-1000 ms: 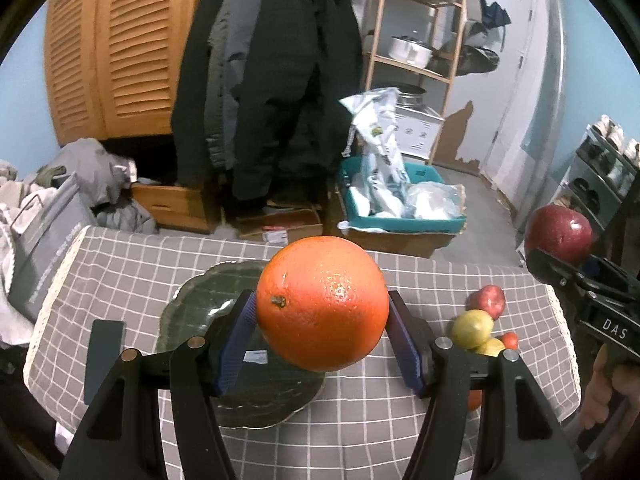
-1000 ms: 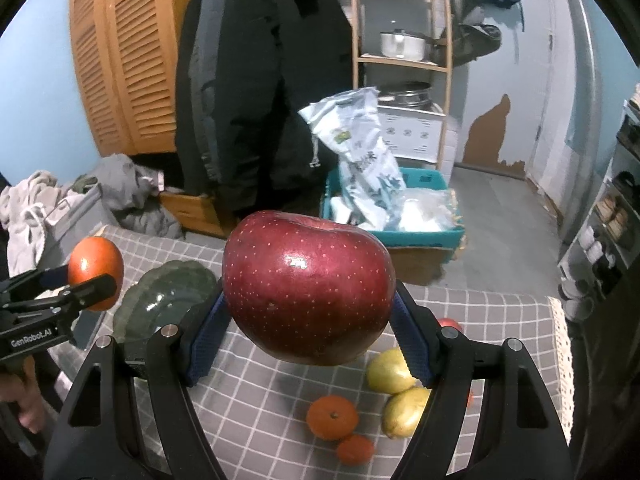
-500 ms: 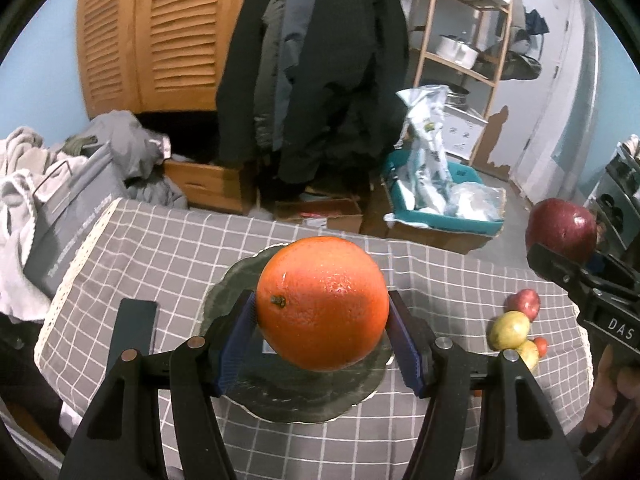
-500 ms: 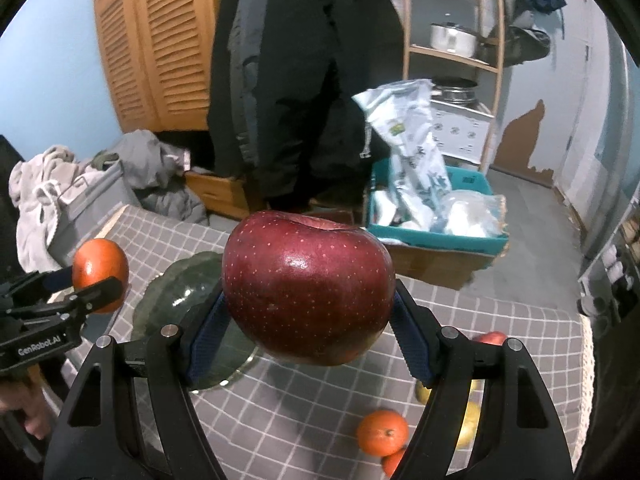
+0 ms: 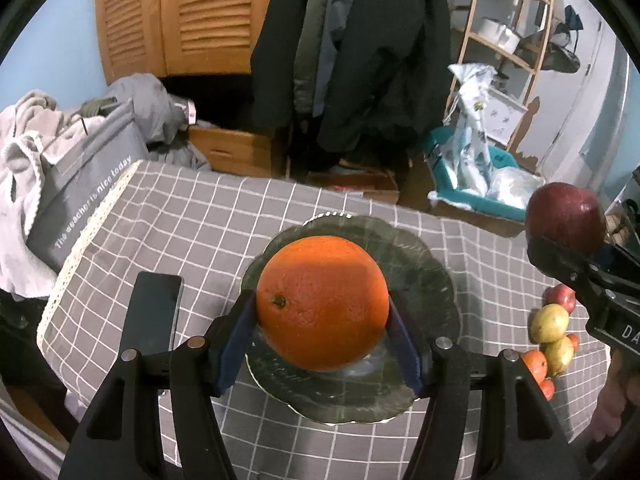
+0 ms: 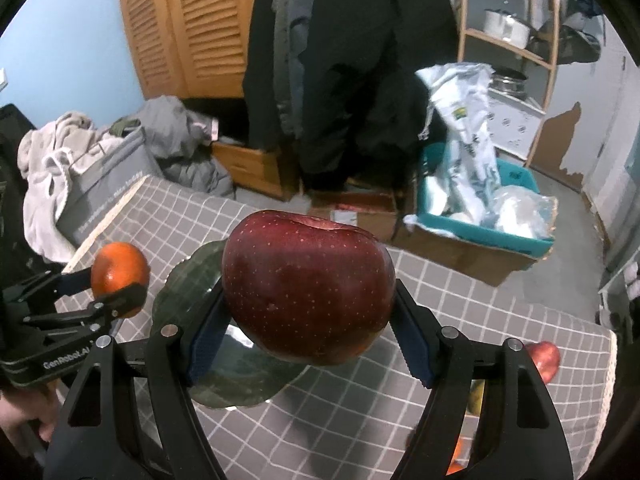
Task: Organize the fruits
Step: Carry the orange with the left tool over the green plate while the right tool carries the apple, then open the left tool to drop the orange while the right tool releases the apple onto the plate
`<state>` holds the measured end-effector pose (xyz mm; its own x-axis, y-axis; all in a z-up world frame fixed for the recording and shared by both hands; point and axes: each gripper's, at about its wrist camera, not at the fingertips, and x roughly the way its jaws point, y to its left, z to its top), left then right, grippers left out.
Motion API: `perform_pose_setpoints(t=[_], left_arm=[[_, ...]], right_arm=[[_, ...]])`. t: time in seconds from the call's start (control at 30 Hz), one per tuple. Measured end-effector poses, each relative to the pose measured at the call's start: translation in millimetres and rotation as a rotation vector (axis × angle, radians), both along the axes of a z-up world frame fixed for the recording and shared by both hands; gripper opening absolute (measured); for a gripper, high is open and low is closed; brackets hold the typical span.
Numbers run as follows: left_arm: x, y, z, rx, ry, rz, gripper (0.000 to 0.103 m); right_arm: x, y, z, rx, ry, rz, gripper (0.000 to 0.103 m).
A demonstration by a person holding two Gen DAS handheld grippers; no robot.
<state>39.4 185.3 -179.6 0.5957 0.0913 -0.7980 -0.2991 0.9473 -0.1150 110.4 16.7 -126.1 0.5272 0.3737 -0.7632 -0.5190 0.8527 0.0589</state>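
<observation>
My left gripper (image 5: 322,336) is shut on a large orange (image 5: 322,304) and holds it above a dark green scalloped plate (image 5: 424,276) on the checked tablecloth. My right gripper (image 6: 308,344) is shut on a dark red apple (image 6: 308,292), held over the plate's right part (image 6: 240,376). The right gripper with the apple (image 5: 566,218) shows at the right of the left wrist view. The left gripper with the orange (image 6: 119,268) shows at the left of the right wrist view.
Several loose fruits lie at the table's right edge: a red apple (image 5: 562,298), yellow-green pears (image 5: 550,322), small oranges (image 5: 534,364). A black phone (image 5: 154,312) lies left of the plate. Beyond the table are a grey bag (image 5: 84,204), hanging coats and a teal bin (image 5: 480,196).
Both grippers moved left and forward over the plate, fruit still held. The plate now sits directly beneath the orange, and the apple has come over the plate's right side.
</observation>
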Motion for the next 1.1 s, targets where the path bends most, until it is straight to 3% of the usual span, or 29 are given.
perform_pose_setpoints(t=[0.57,1.1], left_arm=[[32.4,16.5,-85.5,-0.088,0.188,0.025,0.066],[46.8,12.5,-126.3,-0.116,0.323,0.018,0.067]], right_arm=[[26.7,45.7,-73.2,-0.06,0.165,0.06,0.076],[37.0,41.5,-89.4,-0.061,0.223,0.036,0.076]])
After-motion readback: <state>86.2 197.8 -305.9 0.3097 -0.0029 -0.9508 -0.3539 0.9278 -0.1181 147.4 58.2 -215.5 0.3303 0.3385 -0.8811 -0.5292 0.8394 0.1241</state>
